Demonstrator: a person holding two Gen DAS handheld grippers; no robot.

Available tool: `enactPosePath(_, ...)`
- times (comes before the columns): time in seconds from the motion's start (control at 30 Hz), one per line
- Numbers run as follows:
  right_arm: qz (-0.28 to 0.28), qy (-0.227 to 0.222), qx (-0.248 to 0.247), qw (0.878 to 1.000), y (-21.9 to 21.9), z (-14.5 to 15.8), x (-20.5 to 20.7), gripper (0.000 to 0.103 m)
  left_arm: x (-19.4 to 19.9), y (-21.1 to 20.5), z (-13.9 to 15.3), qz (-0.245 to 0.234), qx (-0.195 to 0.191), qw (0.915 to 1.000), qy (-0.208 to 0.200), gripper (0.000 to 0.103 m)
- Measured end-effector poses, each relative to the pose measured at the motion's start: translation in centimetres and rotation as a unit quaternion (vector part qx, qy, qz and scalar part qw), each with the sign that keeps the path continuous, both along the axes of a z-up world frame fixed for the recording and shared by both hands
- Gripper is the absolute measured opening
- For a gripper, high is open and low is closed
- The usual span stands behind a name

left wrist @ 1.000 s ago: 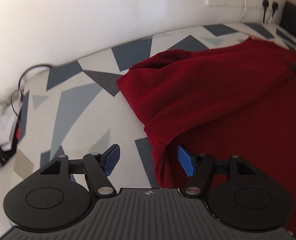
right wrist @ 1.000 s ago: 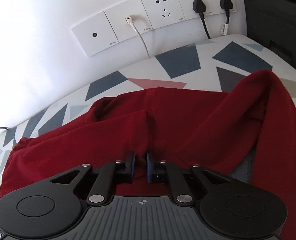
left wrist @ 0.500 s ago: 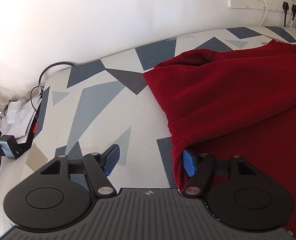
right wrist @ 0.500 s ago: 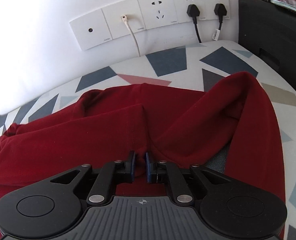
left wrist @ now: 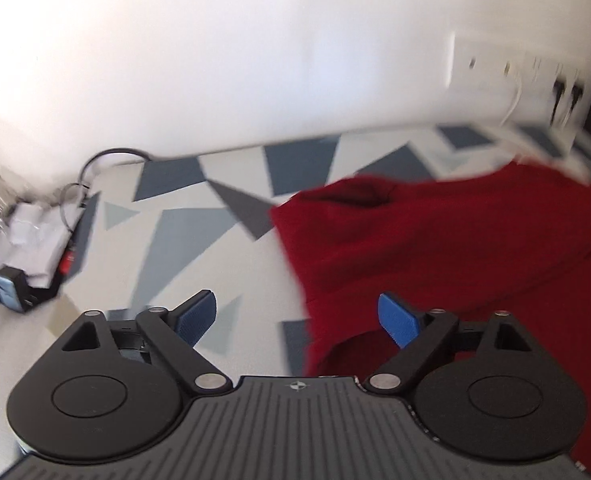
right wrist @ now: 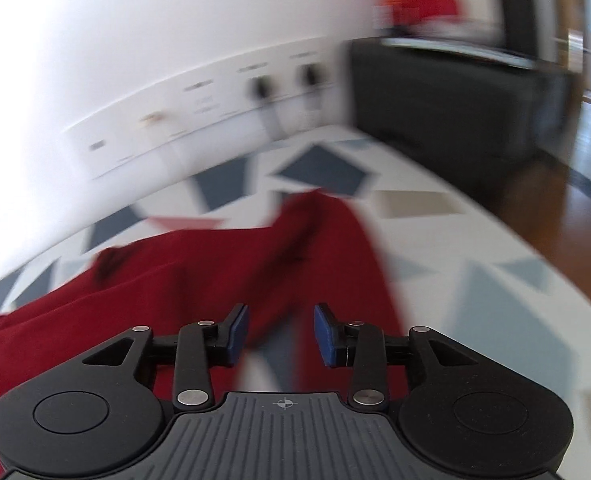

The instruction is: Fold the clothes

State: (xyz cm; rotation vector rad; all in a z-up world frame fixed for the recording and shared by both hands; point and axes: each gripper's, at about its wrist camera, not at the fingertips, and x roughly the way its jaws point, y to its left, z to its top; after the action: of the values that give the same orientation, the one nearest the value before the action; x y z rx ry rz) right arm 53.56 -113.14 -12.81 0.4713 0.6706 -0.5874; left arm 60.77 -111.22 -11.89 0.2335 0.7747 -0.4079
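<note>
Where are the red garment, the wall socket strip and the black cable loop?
red garment (left wrist: 455, 248), left wrist view, middle of the cloth.
wall socket strip (right wrist: 199, 120), right wrist view, white faceplate.
black cable loop (left wrist: 113, 156), left wrist view, top of the loop.

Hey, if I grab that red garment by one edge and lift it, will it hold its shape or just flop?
It will probably flop: the red garment already lies in soft folds and humps on the patterned cover. It looks like thick knit fabric, so likely light but bulky, and apt to sag below one grip point. It should not slide much; cloth tends to cling to cloth.
</note>
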Motion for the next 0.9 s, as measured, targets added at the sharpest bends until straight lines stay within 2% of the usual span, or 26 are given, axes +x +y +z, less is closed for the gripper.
enactPosePath(0.07,-0.032,0.015,0.006,0.999,-0.9,-0.1,-1.9,0.035,-0.5,-1.0,0.4,-0.006,-0.025,0.9997,0.006,0.093)
enactPosePath(0.17,-0.054,0.039,0.015,0.998,-1.5,-0.6,-4.3,0.039,-1.1,-3.3,-0.5,-0.04,-0.017,0.9986,0.03,0.094)
enactPosePath(0.27,-0.05,0.058,0.015,0.997,-1.1,-1.1,-5.6,0.048,-1.9,-5.2,-1.9,-0.059,0.011,0.9974,0.04,0.094)
enactPosePath(0.3,-0.045,0.062,0.015,0.997,-0.7,-1.2,-5.8,0.056,-2.2,-5.7,-2.4,-0.061,0.018,0.997,0.044,0.094)
enactPosePath(0.37,-0.031,0.071,0.012,0.997,0.3,-1.5,-6.1,0.06,-2.4,-6.0,-3.1,-0.06,0.02,0.9963,0.058,0.094)
enactPosePath(0.4,-0.024,0.075,0.009,0.997,0.7,-1.6,-6.2,0.066,-2.4,-6.1,-3.4,-0.059,0.022,0.9959,0.065,0.094)
enactPosePath(0.53,-0.01,0.099,-0.001,0.995,2.1,-2.2,-5.8,0.068,-2.6,-6.1,-4.4,-0.052,0.041,0.9944,0.082,0.095)
enactPosePath(0.57,-0.007,0.105,-0.002,0.994,2.3,-2.4,-5.7,0.066,-2.6,-6.1,-4.6,-0.051,0.047,0.9939,0.085,0.096)
enactPosePath(0.7,-0.015,0.128,-0.009,0.992,2.6,-2.8,-5.3,0.044,-2.6,-5.8,-5.4,-0.05,0.072,0.9907,0.103,0.098)
enactPosePath(0.77,-0.022,0.12,-0.009,0.992,2.2,-3.0,-5.4,0.036,-2.6,-5.2,-5.6,-0.044,0.061,0.9905,0.115,0.101)
enactPosePath(0.83,-0.024,0.118,-0.014,0.993,1.6,-3.1,-5.2,0.022,-2.4,-4.7,-5.8,-0.036,0.051,0.9901,0.126,0.102)
enactPosePath(0.9,-0.028,0.111,-0.015,0.993,0.8,-3.2,-4.9,0.014,-2.3,-4.3,-5.9,-0.033,0.041,0.99,0.13,0.103)
